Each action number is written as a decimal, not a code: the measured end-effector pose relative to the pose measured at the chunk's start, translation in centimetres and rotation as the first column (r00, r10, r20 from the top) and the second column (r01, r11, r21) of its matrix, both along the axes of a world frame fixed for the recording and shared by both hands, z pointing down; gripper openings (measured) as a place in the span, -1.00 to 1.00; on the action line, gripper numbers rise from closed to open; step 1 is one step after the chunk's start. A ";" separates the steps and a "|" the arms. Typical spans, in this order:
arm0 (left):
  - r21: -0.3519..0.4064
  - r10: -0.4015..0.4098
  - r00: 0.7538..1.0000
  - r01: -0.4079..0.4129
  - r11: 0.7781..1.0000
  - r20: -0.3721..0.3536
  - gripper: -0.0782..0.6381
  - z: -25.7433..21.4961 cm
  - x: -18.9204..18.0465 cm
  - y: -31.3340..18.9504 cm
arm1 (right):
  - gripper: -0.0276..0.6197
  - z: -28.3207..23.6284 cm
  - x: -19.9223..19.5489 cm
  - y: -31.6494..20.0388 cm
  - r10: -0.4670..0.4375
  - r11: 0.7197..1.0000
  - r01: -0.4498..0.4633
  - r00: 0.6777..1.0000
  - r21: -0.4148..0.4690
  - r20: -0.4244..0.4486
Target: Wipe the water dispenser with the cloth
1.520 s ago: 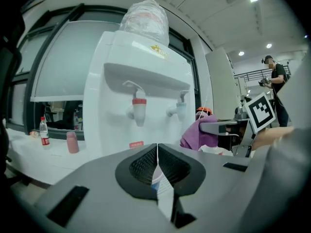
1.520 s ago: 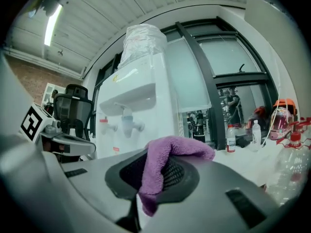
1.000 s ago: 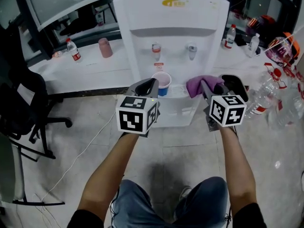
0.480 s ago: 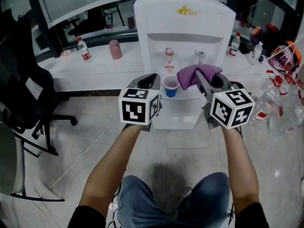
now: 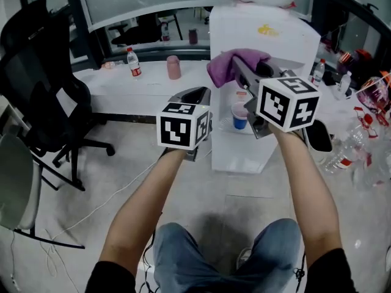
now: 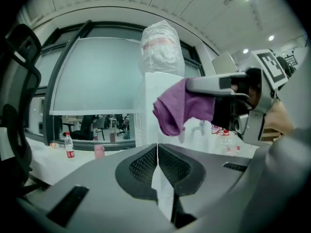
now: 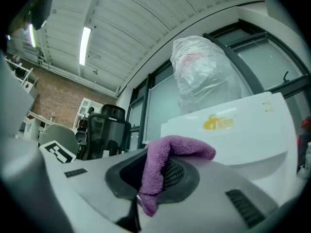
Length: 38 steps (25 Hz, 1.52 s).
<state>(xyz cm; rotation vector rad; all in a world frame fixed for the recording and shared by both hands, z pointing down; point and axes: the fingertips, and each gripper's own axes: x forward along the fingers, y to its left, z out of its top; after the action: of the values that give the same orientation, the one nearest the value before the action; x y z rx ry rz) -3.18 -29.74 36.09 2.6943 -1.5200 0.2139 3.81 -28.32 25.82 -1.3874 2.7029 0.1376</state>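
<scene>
Right gripper [image 5: 244,72] has lifted from tap height to the upper front of the water dispenser [image 5: 278,38], fingers pinching the purple cloth [image 5: 225,66], bunched and drooping. Left gripper [image 5: 194,96] hangs lower, fingers pressed together, empty.

Showed a purple fuzzy cloth [image 5: 235,65] at upper centre against a white boxy plastic water dispenser [image 5: 293,41] with a yellow logo [image 5: 267,29]. Bore black-and-white square markers on the grey left gripper [image 5: 197,94] and grey right gripper [image 5: 244,73]. Showed, mid-frame, a blue paper cup [image 5: 240,119].

Blue jeans [image 5: 269,249], black short sleeves [image 5: 110,281]
</scene>
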 end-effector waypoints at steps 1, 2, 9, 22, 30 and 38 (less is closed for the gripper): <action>0.001 -0.004 1.000 0.004 1.000 0.002 -0.70 0.0 -0.4 0.2 | -0.79 -0.6 -1.0 -0.4 -0.014 1.000 0.014 1.000 0.002 0.015; -0.001 -0.010 1.000 0.010 1.000 0.002 -0.70 0.0 -0.8 0.3 | -0.79 -1.1 -1.9 -0.7 -0.025 1.000 0.025 0.999 0.002 0.029; 0.009 -0.035 0.999 0.034 0.999 0.021 -0.70 0.3 -3.3 1.4 | -0.79 -3.0 -3.3 -3.7 0.012 1.000 -0.013 0.998 0.015 0.066; 0.005 -0.073 0.997 0.073 0.997 -0.012 -0.70 2.6 -4.9 0.7 | -0.79 5.2 -5.1 -6.1 0.009 0.991 0.006 0.994 -0.135 0.110; -0.019 -0.065 0.998 0.065 0.998 -0.016 -0.70 5.4 -4.7 0.3 | -0.79 10.5 -6.6 -6.3 -0.015 0.984 0.022 0.999 -0.177 0.040; -0.047 -0.060 0.998 0.059 0.997 -0.030 -0.70 8.1 -4.4 0.2 | -0.79 16.5 -6.0 -6.1 -0.005 0.965 0.012 1.000 -0.263 0.029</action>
<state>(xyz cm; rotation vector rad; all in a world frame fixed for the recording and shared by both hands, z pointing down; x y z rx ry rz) -7.59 -29.56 44.23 2.6009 -1.5644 0.2010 -2.16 -34.45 42.31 -1.4282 2.7830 -0.2499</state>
